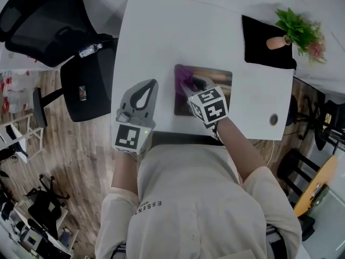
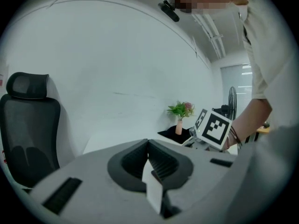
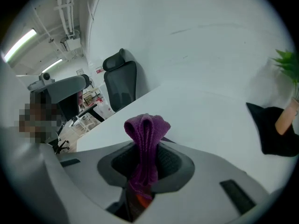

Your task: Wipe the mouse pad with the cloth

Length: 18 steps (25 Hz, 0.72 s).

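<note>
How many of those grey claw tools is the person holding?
2. The left gripper, shut and empty, is over the white table left of the mouse pad; the right gripper, above the pad, clamps the purple cloth. No others show.

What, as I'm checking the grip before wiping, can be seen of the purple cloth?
The cloth is purple, with a soft, looped, towel-like look. It is folded into a narrow bunch and clamped between the jaws of the right gripper, its rounded fold sticking out past the jaw tips. In the head view it sits over the far left corner of the mouse pad on the white table; whether it presses on the pad cannot be told.
</note>
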Each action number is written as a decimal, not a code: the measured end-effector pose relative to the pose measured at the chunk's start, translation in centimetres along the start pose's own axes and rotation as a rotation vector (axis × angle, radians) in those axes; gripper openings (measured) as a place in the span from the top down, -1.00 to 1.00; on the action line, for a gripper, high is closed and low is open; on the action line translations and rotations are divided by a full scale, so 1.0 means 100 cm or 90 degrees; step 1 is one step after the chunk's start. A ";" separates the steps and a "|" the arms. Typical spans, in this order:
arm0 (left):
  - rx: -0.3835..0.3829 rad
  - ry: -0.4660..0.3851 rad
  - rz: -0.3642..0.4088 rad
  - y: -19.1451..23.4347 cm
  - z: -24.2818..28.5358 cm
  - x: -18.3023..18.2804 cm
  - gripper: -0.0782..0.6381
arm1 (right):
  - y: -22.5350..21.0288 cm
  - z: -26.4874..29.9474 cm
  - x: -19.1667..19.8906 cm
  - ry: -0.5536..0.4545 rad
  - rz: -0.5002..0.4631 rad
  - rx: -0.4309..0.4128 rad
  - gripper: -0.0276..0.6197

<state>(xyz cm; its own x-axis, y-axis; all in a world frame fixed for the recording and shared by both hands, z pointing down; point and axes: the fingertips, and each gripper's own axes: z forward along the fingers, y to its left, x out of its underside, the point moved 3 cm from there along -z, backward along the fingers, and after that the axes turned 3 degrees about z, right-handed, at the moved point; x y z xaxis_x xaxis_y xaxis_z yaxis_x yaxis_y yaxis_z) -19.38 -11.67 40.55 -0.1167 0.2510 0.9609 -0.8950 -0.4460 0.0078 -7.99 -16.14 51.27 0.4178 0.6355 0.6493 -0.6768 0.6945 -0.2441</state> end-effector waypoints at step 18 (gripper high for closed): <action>0.000 0.028 -0.001 0.007 0.035 0.013 0.78 | -0.033 0.037 0.015 0.067 0.070 -0.016 0.61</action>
<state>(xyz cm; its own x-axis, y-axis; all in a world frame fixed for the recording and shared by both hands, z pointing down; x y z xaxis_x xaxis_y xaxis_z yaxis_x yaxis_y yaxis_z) -18.66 -14.66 42.80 -0.1343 0.2892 0.9478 -0.8949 -0.4462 0.0094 -7.44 -18.73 55.68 0.4040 0.7391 0.5390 -0.7067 0.6263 -0.3290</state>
